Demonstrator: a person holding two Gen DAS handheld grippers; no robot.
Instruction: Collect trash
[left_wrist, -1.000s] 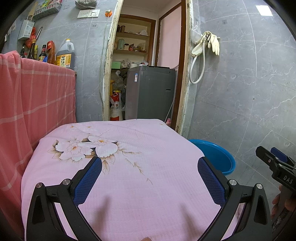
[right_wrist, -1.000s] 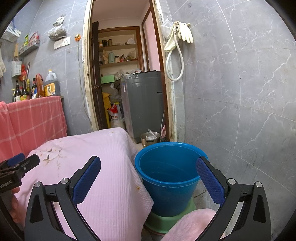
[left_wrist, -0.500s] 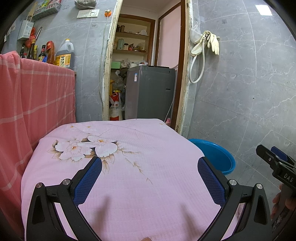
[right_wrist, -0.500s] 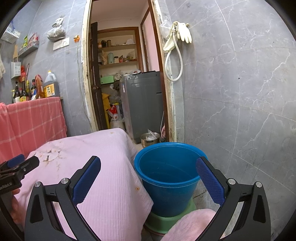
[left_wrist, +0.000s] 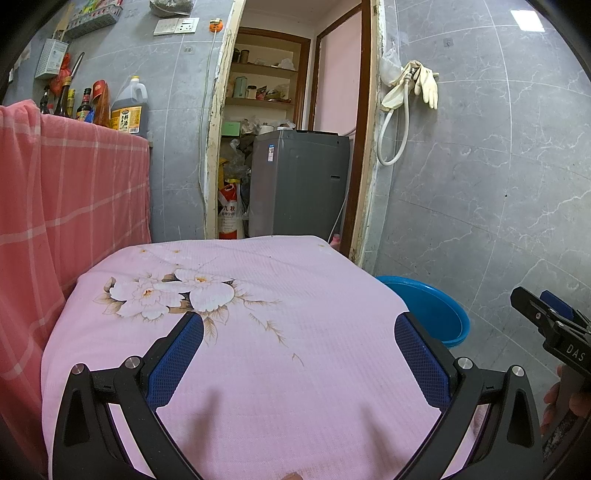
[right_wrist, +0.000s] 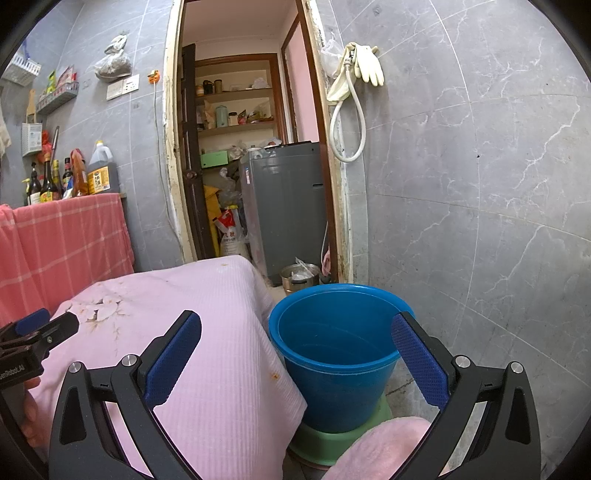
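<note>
Both pairs of fingers stand spread wide with nothing between them. On the left gripper (left_wrist: 295, 354) the blue pads (left_wrist: 177, 358) frame only bare pink cloth; the right gripper (right_wrist: 295, 354) has one pad over the cloth's edge and the other over the rim of the blue bucket (right_wrist: 332, 332). Neither holds anything.

Just below the left gripper lies the pink floral cloth (left_wrist: 258, 295), draped over a table-like surface. No loose trash shows on it in either view; only a few small brownish specks, one on the hanging edge near the bucket, too small to identify. The bucket stands just beside the cloth's right edge on a green base (right_wrist: 347, 439), and what shows of its inside looks empty, though the bottom is partly hidden.

Further off, a small metal pot (right_wrist: 300, 277) with something crumpled in it sits on the floor by the doorway, in front of the grey washing machine (left_wrist: 299, 184).

Judging from this, either the surface is already cleared or no piece has been taken up; the frames cannot settle which. If anything is left, it lies outside these views or is those specks.
</note>
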